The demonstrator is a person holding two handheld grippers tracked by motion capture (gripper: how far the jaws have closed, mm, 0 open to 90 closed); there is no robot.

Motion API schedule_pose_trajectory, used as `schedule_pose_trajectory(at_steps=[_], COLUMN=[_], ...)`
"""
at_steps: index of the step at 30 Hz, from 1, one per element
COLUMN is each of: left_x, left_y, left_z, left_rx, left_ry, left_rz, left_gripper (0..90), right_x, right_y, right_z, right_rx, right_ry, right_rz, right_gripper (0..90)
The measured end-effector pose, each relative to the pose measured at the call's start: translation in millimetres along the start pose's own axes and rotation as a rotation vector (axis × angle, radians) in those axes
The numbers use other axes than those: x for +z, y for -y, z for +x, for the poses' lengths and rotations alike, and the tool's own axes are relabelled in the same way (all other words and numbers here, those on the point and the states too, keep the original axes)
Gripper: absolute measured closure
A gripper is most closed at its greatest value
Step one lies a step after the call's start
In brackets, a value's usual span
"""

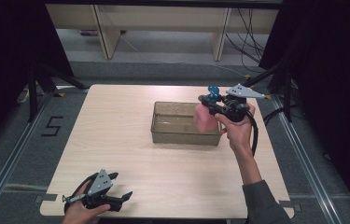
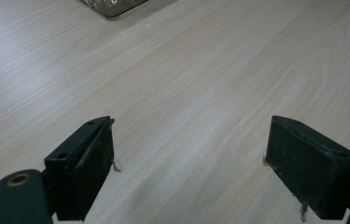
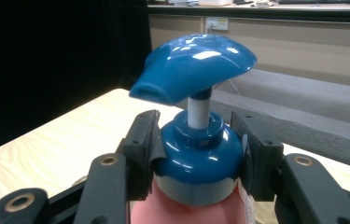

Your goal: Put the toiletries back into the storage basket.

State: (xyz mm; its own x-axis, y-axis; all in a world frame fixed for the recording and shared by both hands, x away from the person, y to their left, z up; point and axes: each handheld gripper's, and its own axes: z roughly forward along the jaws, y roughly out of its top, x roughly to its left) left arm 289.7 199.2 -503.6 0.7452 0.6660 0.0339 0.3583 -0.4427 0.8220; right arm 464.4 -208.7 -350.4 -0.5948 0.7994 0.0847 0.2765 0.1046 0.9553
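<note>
A pink pump bottle (image 1: 205, 117) with a blue cap and pump head (image 3: 194, 70) hangs upright in the air over the right end of a clear plastic bin (image 1: 165, 135). My right gripper (image 1: 210, 103) is shut on the bottle's blue collar (image 3: 196, 156), one black pad on each side. The bottle's pink body (image 3: 186, 210) drops out of sight below the jaws. At the table's near left edge my left gripper (image 1: 121, 186) stands open, its fingers (image 2: 86, 158) wide apart over bare wood with nothing between them.
The light wooden table (image 1: 116, 140) carries the bin near its middle right. A corner of the bin (image 2: 112, 5) shows far ahead of the left gripper. Dark stands and cables flank the table, and wooden furniture legs rise behind it.
</note>
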Motion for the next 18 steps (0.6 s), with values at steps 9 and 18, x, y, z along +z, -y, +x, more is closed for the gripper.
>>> schedule_pose_trajectory(at_steps=[9, 18], left_x=[0.0, 0.0], left_y=[-0.1, 0.4], left_z=[0.2, -0.9], left_rx=[-0.007, -0.005], left_ry=[0.008, 0.004], left_rz=[-0.005, 0.000], left_gripper=[14.9, 14.9], right_x=[14.0, 24.3], right_y=[10.0, 23.3], right_z=[-15.5, -24.8], right_rx=[0.018, 0.025], right_ry=[0.041, 0.071], right_rz=[0.023, 0.049], right_gripper=[53.7, 53.7])
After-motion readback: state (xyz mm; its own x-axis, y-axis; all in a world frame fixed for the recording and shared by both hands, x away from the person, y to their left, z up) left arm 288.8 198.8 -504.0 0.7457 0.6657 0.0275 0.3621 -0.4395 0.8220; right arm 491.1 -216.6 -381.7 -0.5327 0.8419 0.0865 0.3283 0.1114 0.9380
